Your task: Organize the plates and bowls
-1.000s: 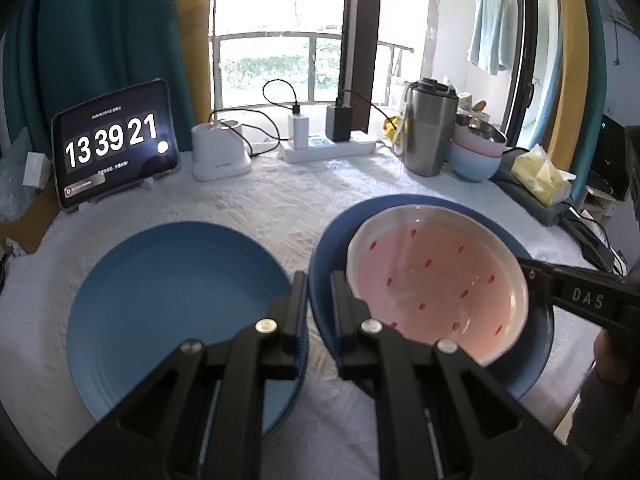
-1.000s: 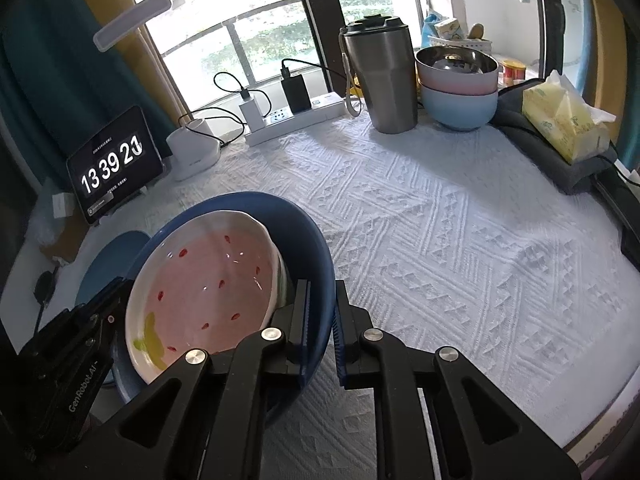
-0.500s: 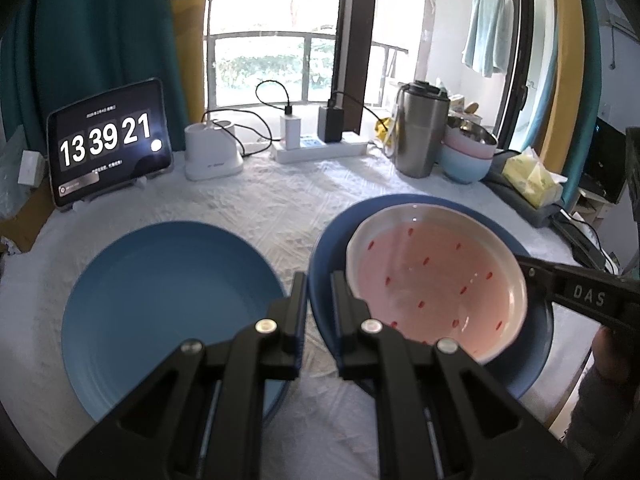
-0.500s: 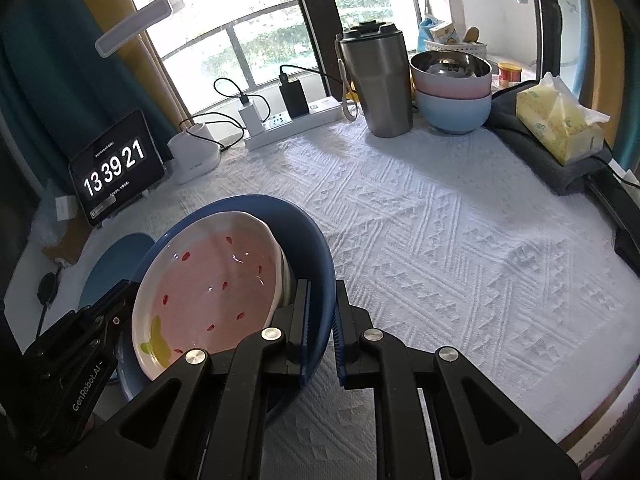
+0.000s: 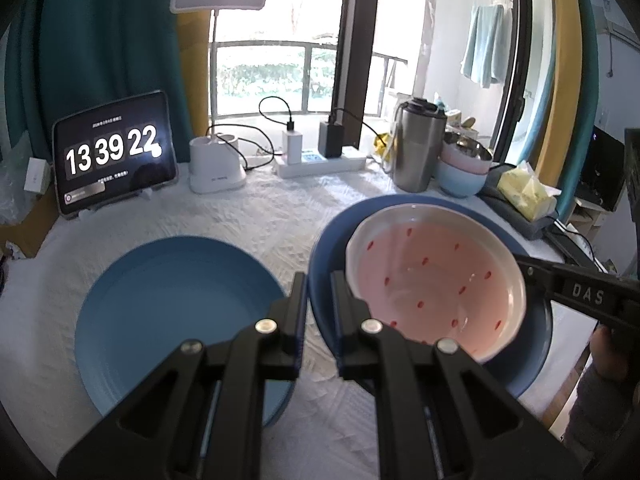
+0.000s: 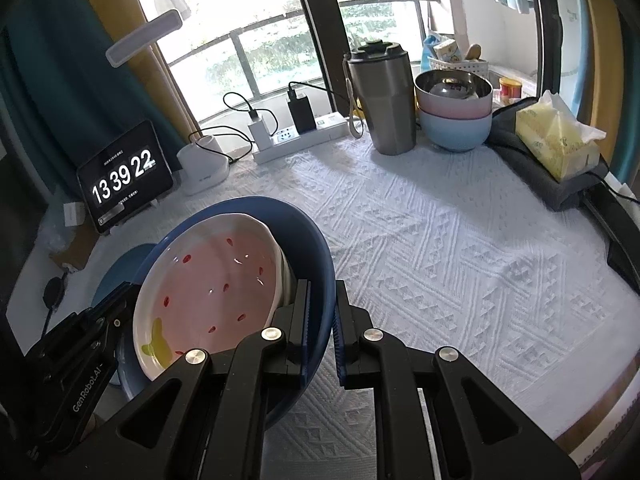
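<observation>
A deep blue plate [image 5: 332,232] [image 6: 240,204] carries a pink plate with red spots [image 5: 432,280] [image 6: 216,280]. My left gripper [image 5: 319,304] is shut on its left rim. My right gripper [image 6: 322,300] is shut on the opposite rim. Each gripper shows in the other's view: the right gripper [image 5: 532,274] at the plate's right edge, the left gripper [image 6: 124,296] at its left. The loaded plate looks tilted and slightly off the cloth. A second blue plate [image 5: 176,312] [image 6: 120,268] lies flat to the left. Two stacked bowls [image 6: 456,120], pink on blue, stand at the back right.
Along the back of the white cloth stand a tablet clock [image 5: 116,152], a lamp base [image 5: 216,164], a power strip [image 6: 300,136] and a steel tumbler [image 6: 384,100]. A yellow tissue pack [image 6: 556,144] sits at the right on a dark bag. A hand [image 5: 608,352] holds the right gripper.
Both grippers keep their hold on the blue plate and have hardly moved. The clock has ticked on by one second.
</observation>
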Tool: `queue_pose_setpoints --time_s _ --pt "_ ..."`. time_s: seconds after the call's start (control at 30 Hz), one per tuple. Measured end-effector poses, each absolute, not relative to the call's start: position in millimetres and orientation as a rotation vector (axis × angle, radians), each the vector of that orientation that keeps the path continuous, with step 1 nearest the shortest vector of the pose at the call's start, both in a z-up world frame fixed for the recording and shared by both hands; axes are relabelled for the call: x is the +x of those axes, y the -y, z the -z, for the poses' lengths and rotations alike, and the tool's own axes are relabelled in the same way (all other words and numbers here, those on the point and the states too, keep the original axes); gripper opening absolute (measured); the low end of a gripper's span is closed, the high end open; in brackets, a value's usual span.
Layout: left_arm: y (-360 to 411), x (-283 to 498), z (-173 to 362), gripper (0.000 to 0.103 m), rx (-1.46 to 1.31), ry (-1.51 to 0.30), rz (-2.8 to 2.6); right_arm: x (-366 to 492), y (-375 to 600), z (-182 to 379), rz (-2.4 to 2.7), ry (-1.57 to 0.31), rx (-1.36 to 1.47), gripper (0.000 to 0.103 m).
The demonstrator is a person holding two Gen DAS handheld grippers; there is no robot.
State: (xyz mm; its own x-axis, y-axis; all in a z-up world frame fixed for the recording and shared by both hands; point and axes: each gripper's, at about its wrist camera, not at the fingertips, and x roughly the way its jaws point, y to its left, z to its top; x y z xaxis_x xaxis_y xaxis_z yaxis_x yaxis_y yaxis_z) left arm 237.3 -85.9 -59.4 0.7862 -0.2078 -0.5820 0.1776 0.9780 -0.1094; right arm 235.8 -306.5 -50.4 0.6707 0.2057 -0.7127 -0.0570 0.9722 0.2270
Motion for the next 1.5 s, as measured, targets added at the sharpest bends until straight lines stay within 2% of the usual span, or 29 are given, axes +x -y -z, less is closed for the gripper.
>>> queue_pose_setpoints --time_s 0.9,1.5 --pt "39.2 232.4 35.9 0.009 -0.097 -0.585 0.17 242.2 263.0 18.7 -0.195 -0.776 0.143 0.013" --pt "-11.8 230.5 35.1 0.009 -0.137 -0.577 0.108 254.4 208.9 16.7 -0.252 -0.788 0.096 0.013"
